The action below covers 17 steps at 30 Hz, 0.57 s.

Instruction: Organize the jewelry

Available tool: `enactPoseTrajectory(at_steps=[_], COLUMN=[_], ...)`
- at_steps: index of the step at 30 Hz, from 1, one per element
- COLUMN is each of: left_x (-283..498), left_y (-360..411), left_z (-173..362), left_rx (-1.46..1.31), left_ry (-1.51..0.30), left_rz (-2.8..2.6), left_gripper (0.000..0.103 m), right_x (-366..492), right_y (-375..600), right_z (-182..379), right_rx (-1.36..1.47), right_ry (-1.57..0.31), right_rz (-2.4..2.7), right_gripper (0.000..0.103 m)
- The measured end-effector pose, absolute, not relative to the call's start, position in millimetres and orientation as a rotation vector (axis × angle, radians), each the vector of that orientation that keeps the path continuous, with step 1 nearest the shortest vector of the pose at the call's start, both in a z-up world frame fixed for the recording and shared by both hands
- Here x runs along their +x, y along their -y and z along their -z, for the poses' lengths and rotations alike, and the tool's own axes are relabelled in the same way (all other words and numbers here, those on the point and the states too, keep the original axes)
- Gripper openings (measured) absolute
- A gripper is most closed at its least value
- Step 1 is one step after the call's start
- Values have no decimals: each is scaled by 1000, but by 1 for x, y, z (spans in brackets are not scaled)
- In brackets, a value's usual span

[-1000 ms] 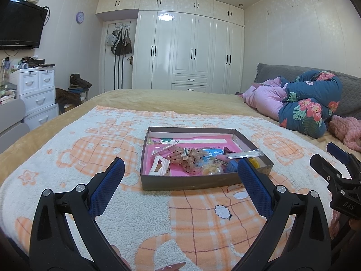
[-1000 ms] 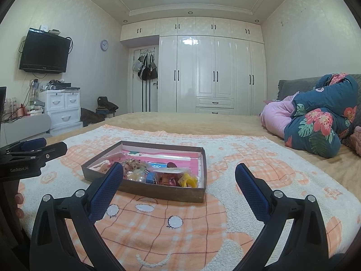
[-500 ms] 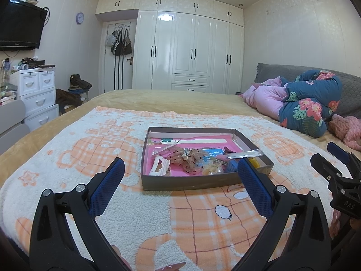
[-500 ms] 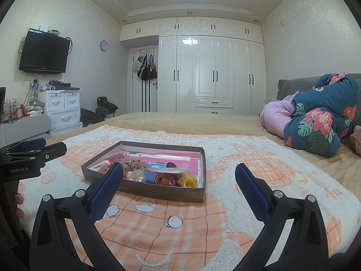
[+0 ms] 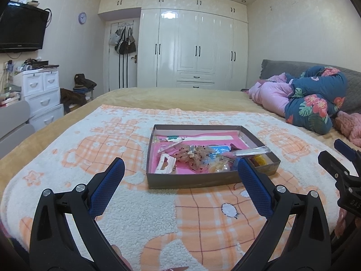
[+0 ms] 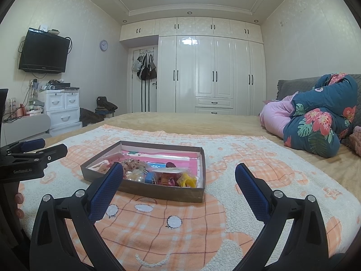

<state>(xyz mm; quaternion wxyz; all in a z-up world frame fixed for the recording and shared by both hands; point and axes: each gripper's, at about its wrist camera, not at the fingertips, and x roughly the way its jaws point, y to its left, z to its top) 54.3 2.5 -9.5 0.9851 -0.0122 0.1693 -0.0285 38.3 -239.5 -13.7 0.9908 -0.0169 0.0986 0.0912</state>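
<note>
Nothing moved since earlier; shallow grey tray (image 5: 191,181) pink-lined, jumbled jewelry (image 5: 196,158); both grippers' jaws spread, empty.

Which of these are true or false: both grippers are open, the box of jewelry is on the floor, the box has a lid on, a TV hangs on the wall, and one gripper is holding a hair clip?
1. Both the left gripper and the right gripper are open. True.
2. The shallow box sits on the floor. False: it rests on the orange and white blanket on the bed.
3. The box has a lid on. False: it is open, with hair accessories showing on its pink lining.
4. A black TV hangs on the wall. True.
5. One gripper holds a hair clip. False: both are empty, short of the box.
</note>
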Motion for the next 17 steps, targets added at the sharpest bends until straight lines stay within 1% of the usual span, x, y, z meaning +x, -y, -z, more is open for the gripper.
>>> enactPoseTrajectory(at_steps=[6, 9, 11, 15, 16, 17], left_x=[59, 77, 96, 154, 174, 187], left_y=[-9, -31, -55, -117, -142, -157], left_z=[11, 16, 19, 32, 39, 44], left_rx=[-61, -120, -148, -165, -186, -191], left_ry=[-360, -426, -474, -609, -650, -671], left_rz=[65, 13, -35, -211, -280, -299], left_gripper=[92, 92, 92, 92, 92, 92], right_x=[45, 63, 89, 195, 213, 213], right_y=[243, 258, 275, 339, 352, 352], right_z=[17, 18, 20, 44, 52, 52], right_rx=[-22, 35, 68, 65, 55, 55], right_ry=[-220, -269, -352, -682, -728, -728], right_rz=[-176, -141, -95, 180, 222, 222], right_gripper=[97, 97, 97, 97, 97, 97])
